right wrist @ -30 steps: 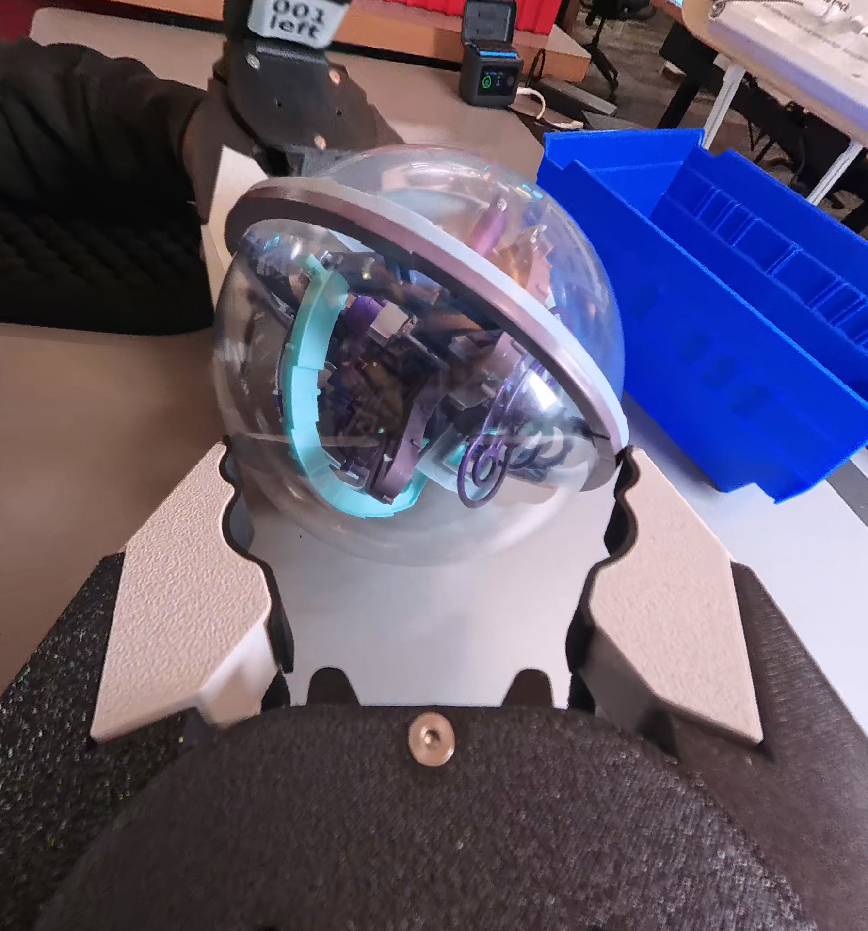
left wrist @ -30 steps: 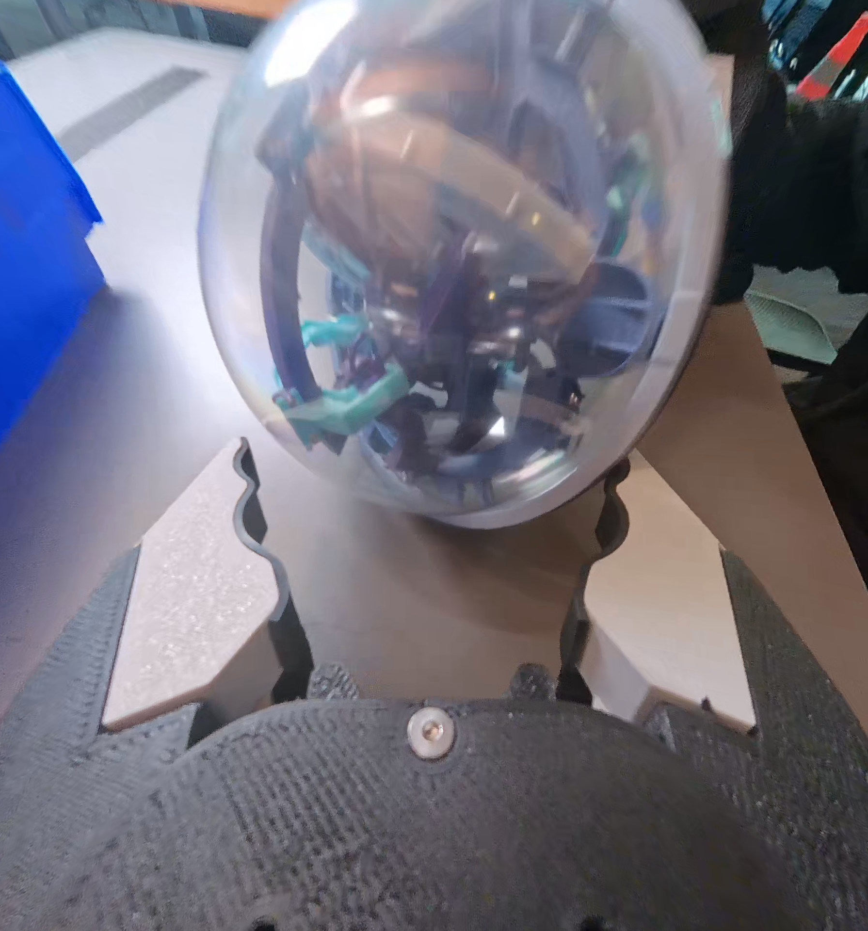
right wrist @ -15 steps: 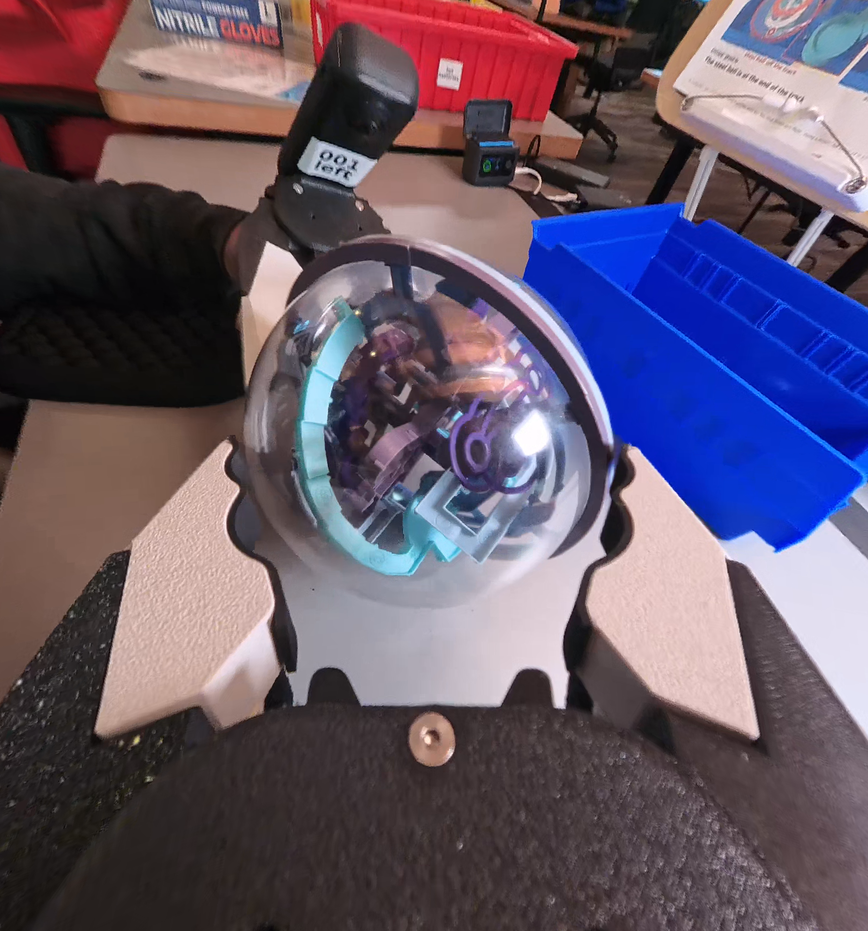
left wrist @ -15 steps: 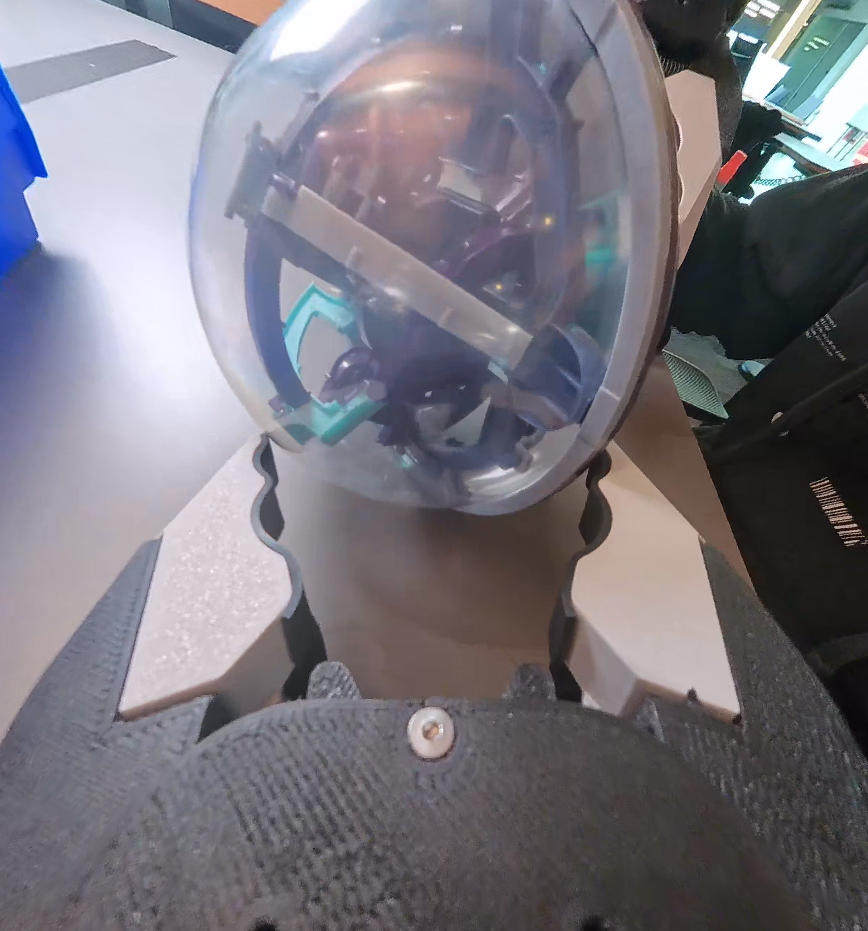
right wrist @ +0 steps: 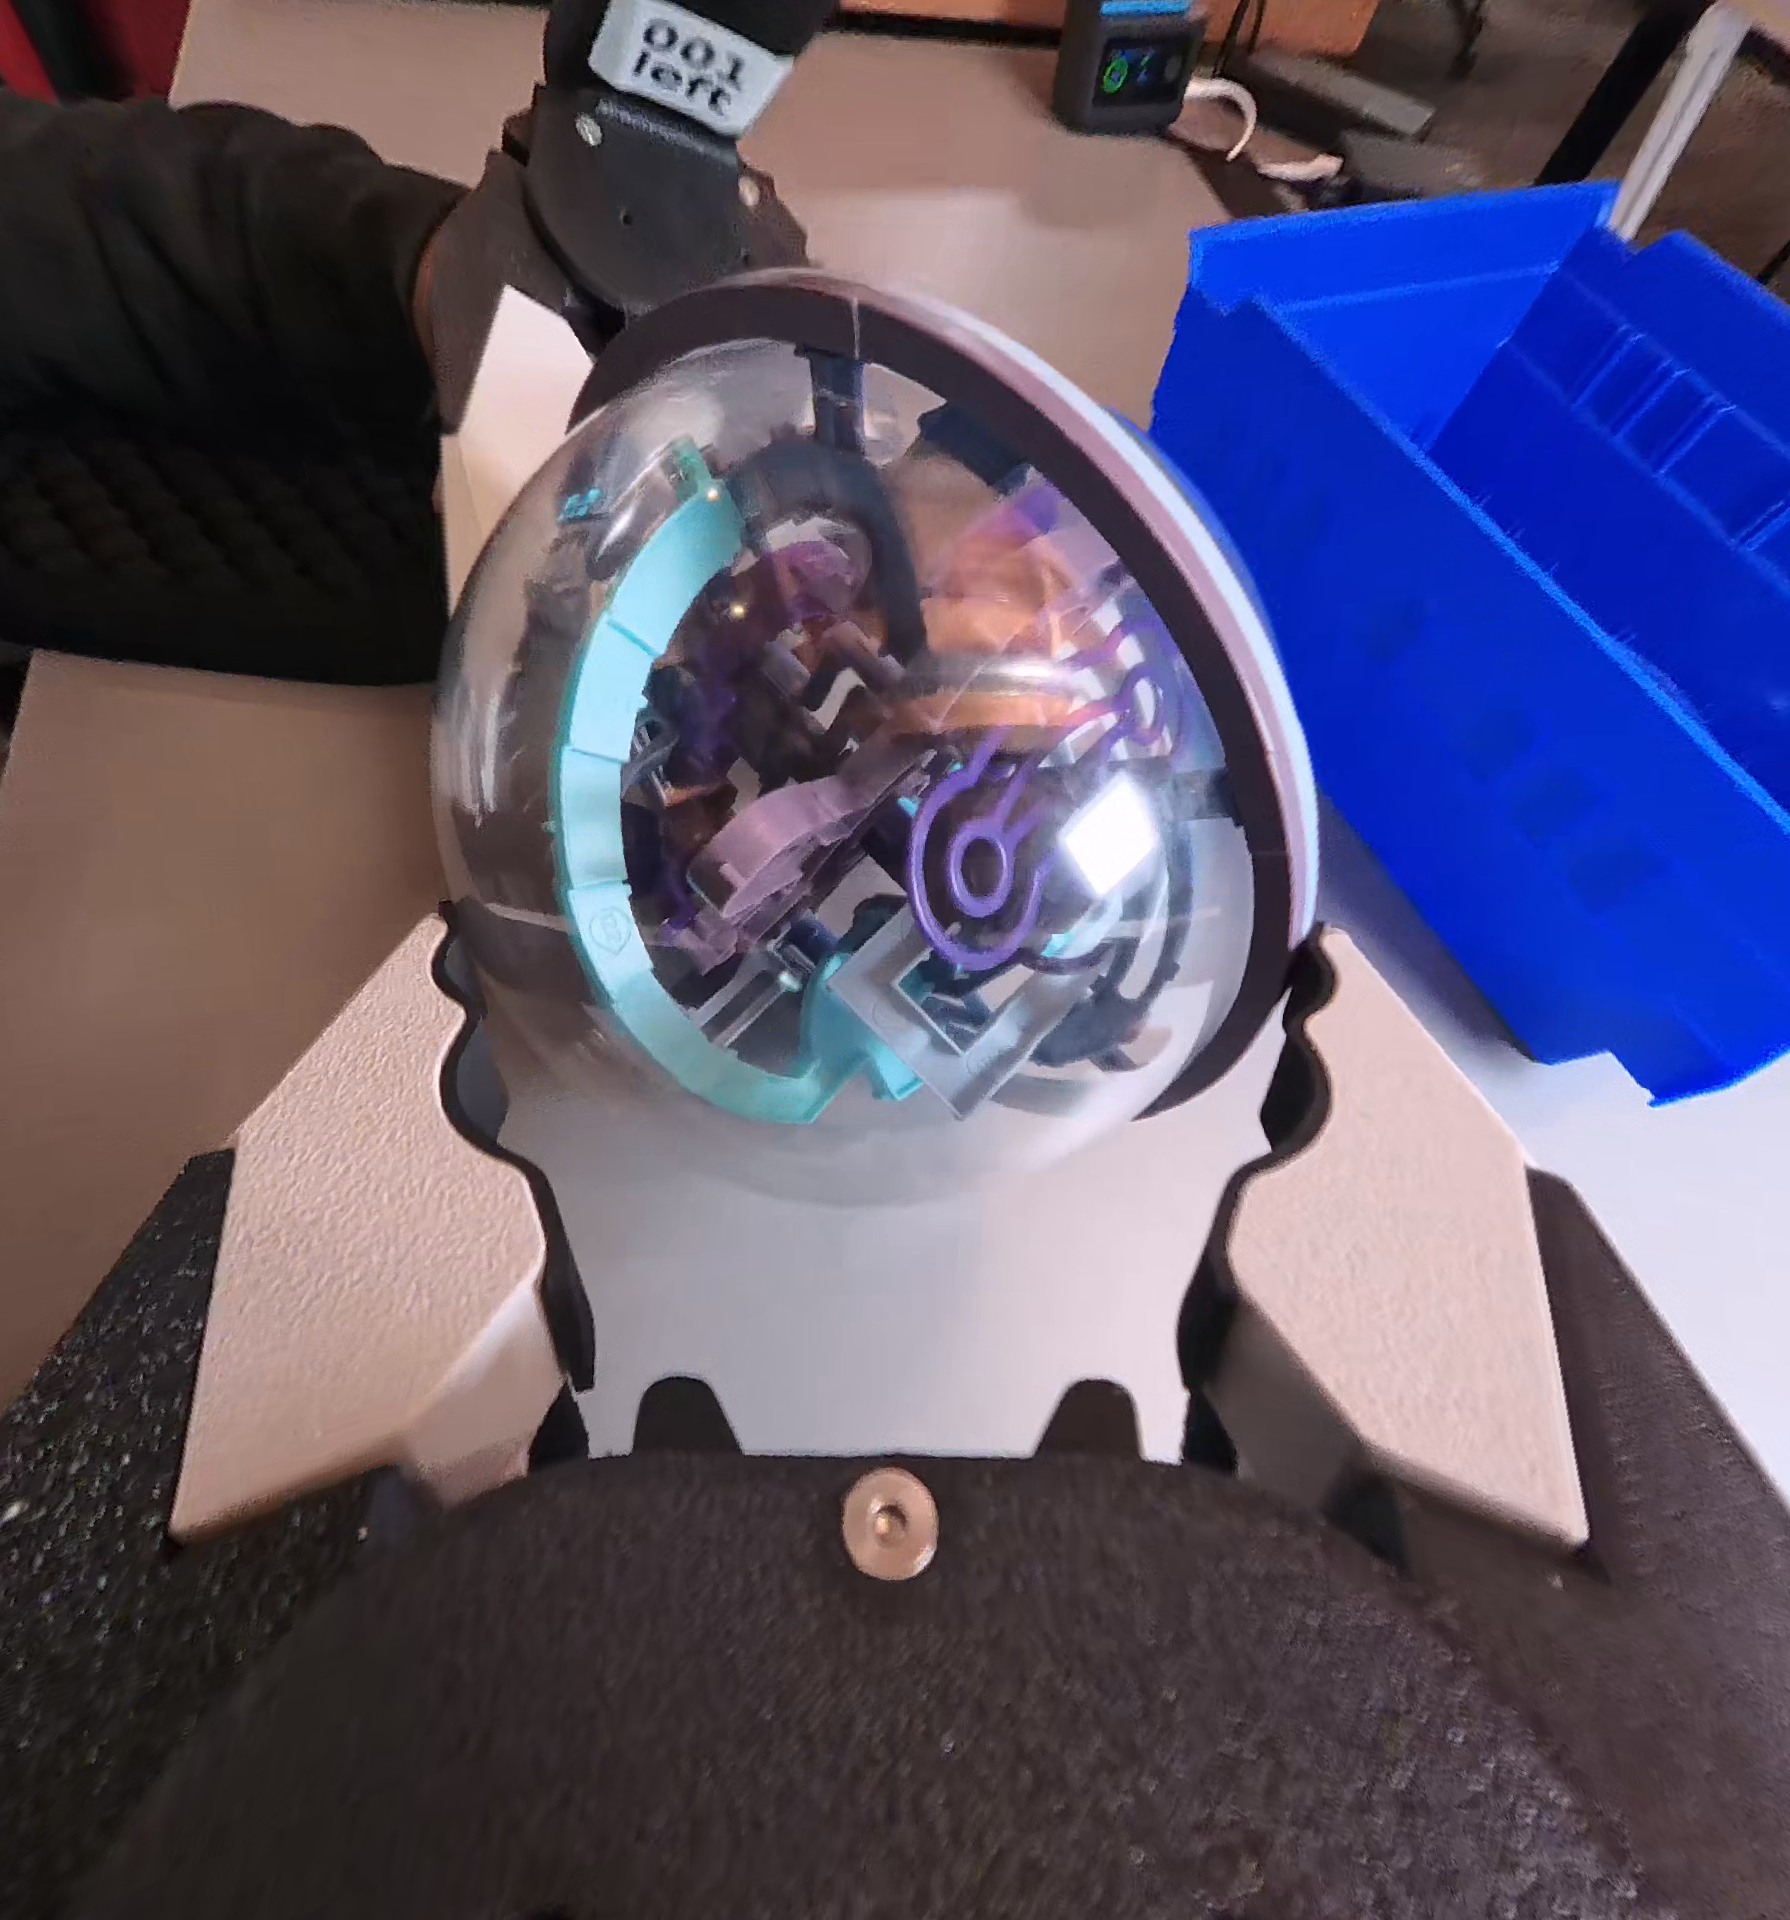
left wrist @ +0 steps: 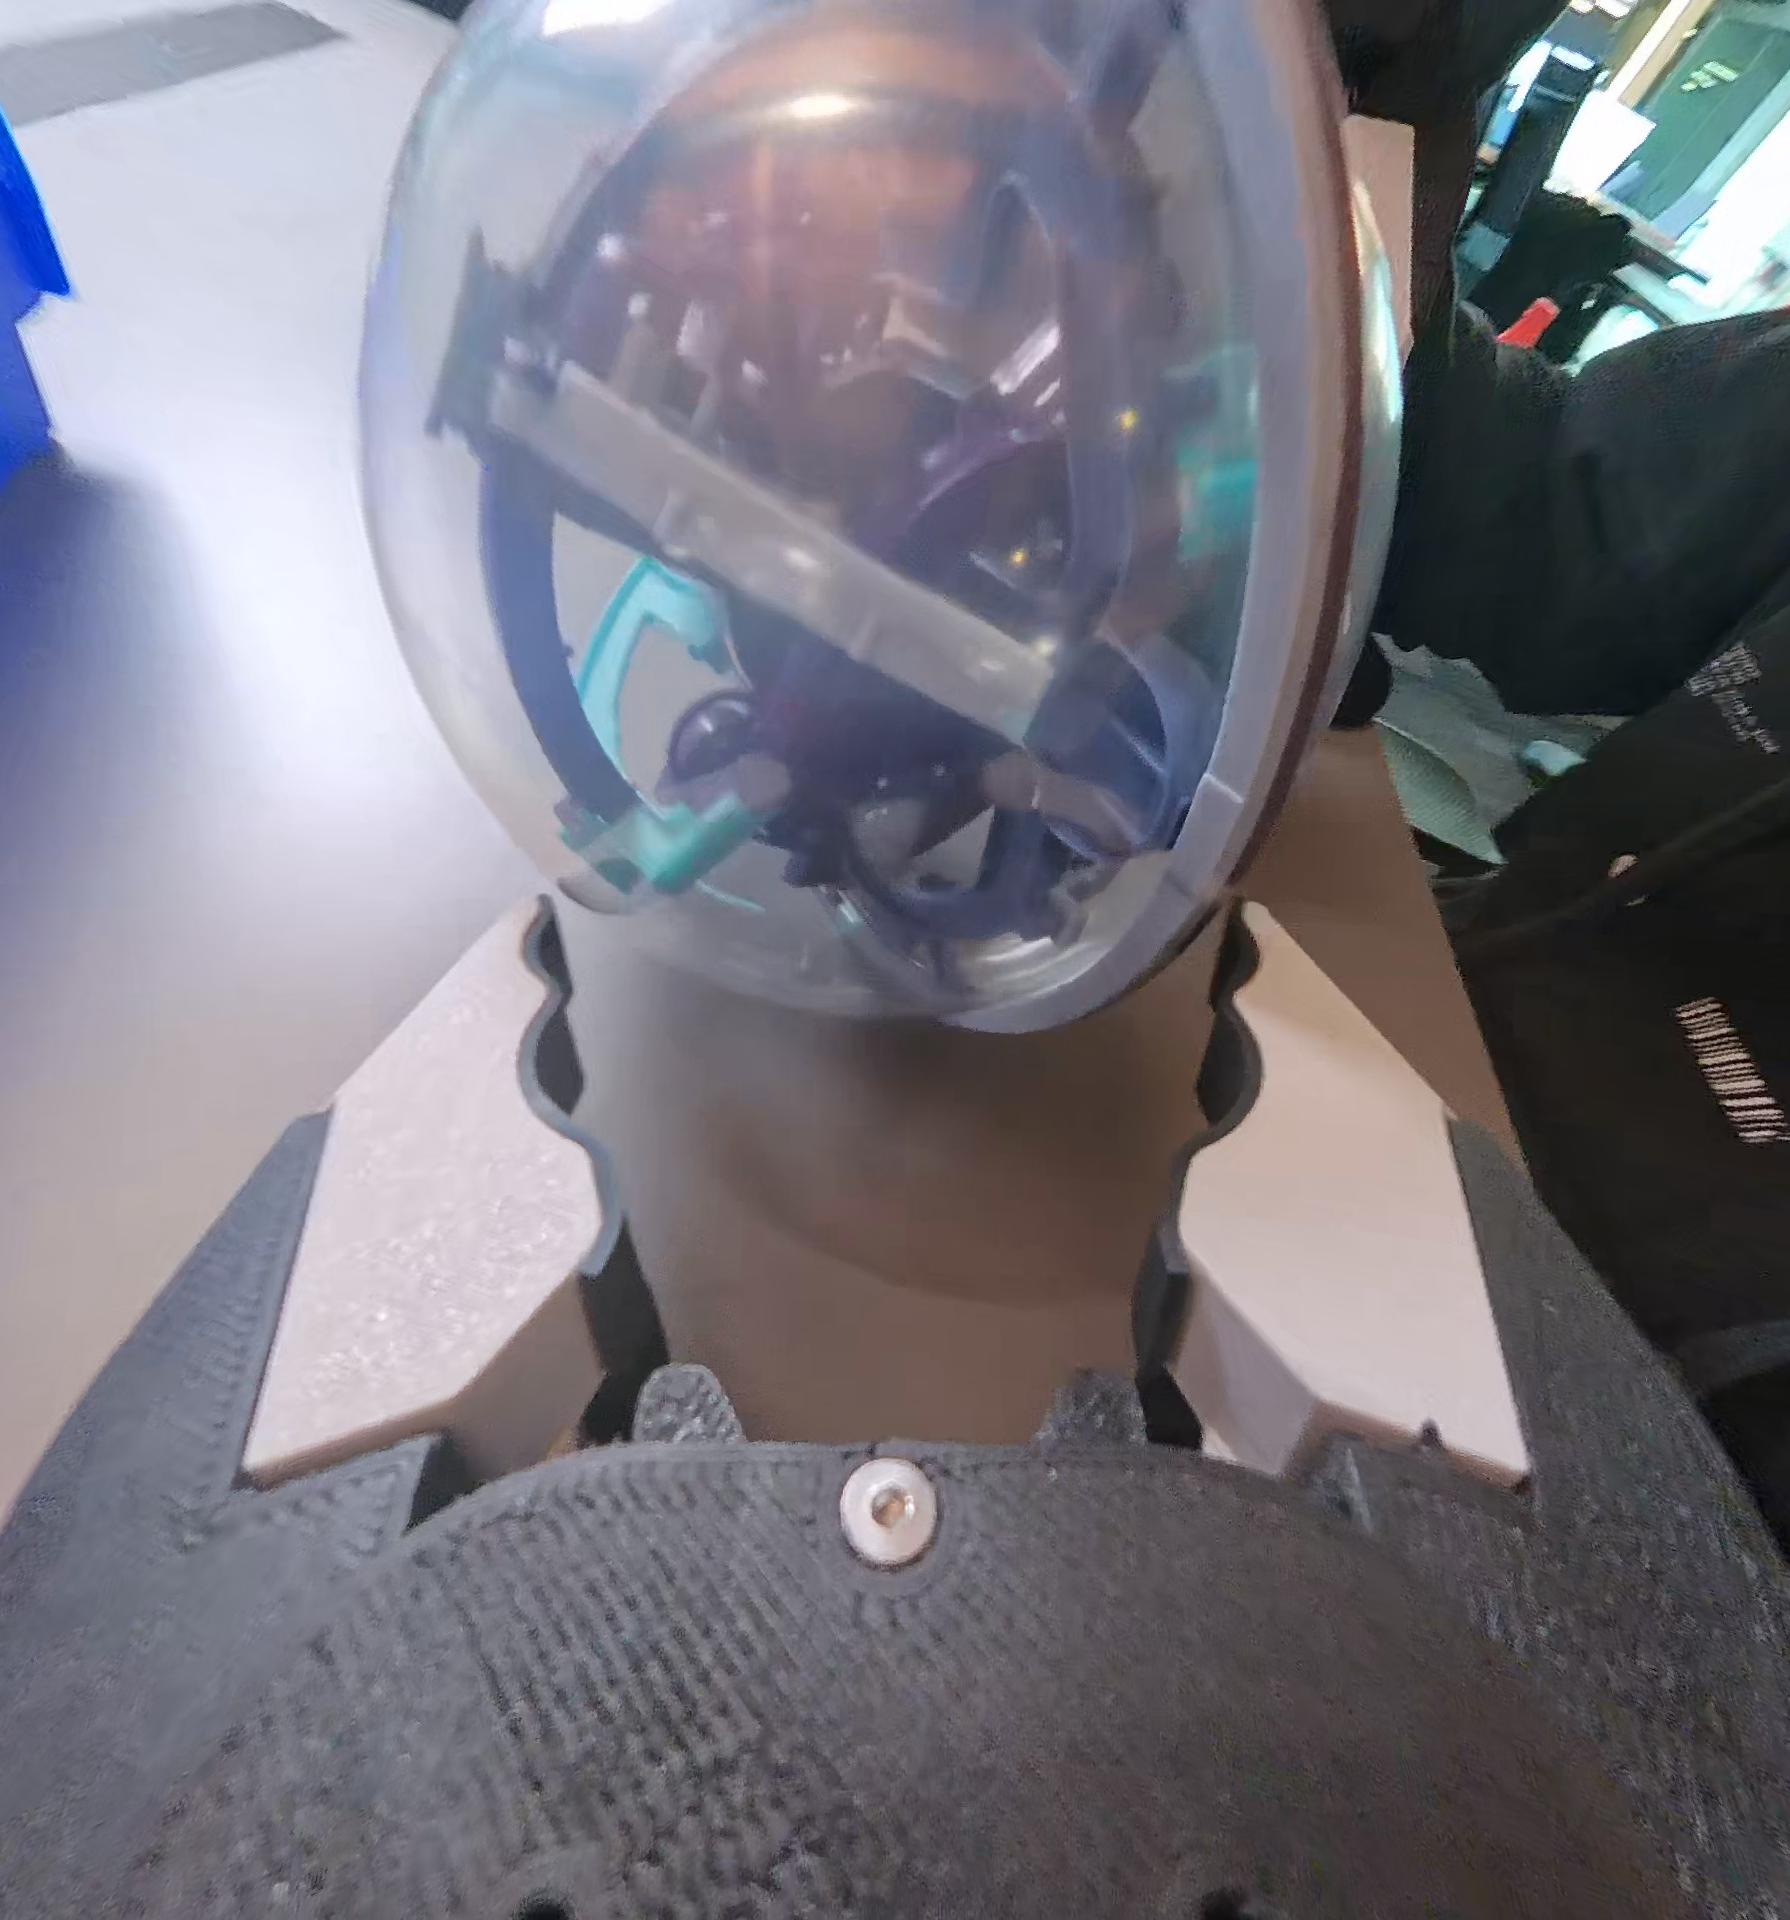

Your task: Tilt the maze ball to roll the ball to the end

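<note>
Gleaming clear-shelled maze ball (right wrist: 870, 790) between wavy-edged fingers (right wrist: 371, 1226); ribbed blue bin (right wrist: 1556, 665) beside.

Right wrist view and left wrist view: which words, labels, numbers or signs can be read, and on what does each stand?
White tag on the left gripper: legible print, not transcribed.
Small device, screen: too blurred.
Maze ball, teal ring: tiny embossed mark, unreadable.
Black clothing: white print, blurred.
</note>
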Demonstrator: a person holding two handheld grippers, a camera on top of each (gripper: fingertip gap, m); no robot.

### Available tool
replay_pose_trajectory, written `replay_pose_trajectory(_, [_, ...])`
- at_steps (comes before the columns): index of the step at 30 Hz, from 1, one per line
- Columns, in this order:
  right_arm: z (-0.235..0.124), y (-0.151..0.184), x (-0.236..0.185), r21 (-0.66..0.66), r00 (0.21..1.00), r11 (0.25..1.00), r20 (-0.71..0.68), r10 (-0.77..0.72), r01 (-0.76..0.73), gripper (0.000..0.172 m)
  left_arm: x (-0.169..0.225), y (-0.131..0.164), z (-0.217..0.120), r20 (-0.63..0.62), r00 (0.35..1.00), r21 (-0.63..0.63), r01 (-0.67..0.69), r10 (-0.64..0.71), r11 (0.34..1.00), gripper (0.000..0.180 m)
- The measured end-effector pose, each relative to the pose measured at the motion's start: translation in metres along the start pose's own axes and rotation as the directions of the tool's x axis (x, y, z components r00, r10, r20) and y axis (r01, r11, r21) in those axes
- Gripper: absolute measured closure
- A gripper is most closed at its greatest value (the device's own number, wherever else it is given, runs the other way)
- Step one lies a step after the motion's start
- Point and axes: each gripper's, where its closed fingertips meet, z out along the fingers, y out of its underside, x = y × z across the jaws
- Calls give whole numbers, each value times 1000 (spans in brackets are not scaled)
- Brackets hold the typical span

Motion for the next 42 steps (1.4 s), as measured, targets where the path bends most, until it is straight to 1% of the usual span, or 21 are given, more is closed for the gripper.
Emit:
replay_pose_trajectory(2, [1,0,-1,-42,999,999,47,-8,10,25,-5,-10,-6,70,995,44,-68,64,997,46])
replay_pose_trajectory(4, [3,-1,-4,-84,995,996,98,-1,9,25,-7,-27,-14,127,984,125,-138,122,982,38])
replay_pose_trajectory(6, [6,-3,-4,-123,991,992,135,20,-3,25,-1,-42,-20,142,975,200,-198,172,960,38])
replay_pose_trajectory(8, [10,-5,-4,-159,986,987,163,38,-11,26,5,-43,-20,132,972,206,-219,194,954,43])
replay_pose_trajectory(11, [15,-10,-3,-186,980,982,190,65,-29,26,-2,-29,-14,136,975,132,-193,175,972,45])
replay_pose_trajectory(13, [17,-15,-3,-166,979,986,195,66,-33,26,-4,-25,-13,108,985,134,-152,138,979,44])
replay_pose_trajectory(19, [16,-21,1,-75,982,995,169,85,-73,28,-7,-24,-15,87,992,147,-102,90,984,45])
replay_pose_trajectory(21, [10,-23,5,-27,986,996,138,88,-85,32,-9,-24,-16,76,996,155,-60,49,986,45])
replay_pose_trajectory(24, [1,-15,7,22,992,995,89,92,-94,33,-11,-24,-17,64,998,161,-16,6,987,46])
replay_pose_trajectory(28, [-1,1,0,60,997,996,-6,71,-71,31,-12,-23,-16,48,998,164,22,-30,986,46])
replay_pose_trajectory(31, [3,3,-2,74,993,996,-109,49,-41,28,-11,-22,-13,34,997,151,58,-64,987,47])
replay_pose_trajectory(34, [10,0,-6,65,990,998,-139,29,-20,28,-8,-19,-7,17,995,130,96,-99,987,47])
replay_pose_trajectory(37, [10,-1,-6,23,993,999,-114,-24,26,28,-2,-12,-1,-3,994,87,111,-112,990,49])
replay_pose_trajectory(39, [8,0,-7,-25,997,999,-69,-39,37,28,0,-6,0,-6,997,49,82,-82,995,52])
replay_pose_trajectory(40, [7,1,-7,-48,998,998,-44,-51,49,28,2,-5,1,-9,998,41,59,-59,997,50])
replay_pose_trajectory(42, [5,2,-9,-84,997,994,12,-70,71,28,2,-11,-2,13,1000,68,0,-1,998,44])
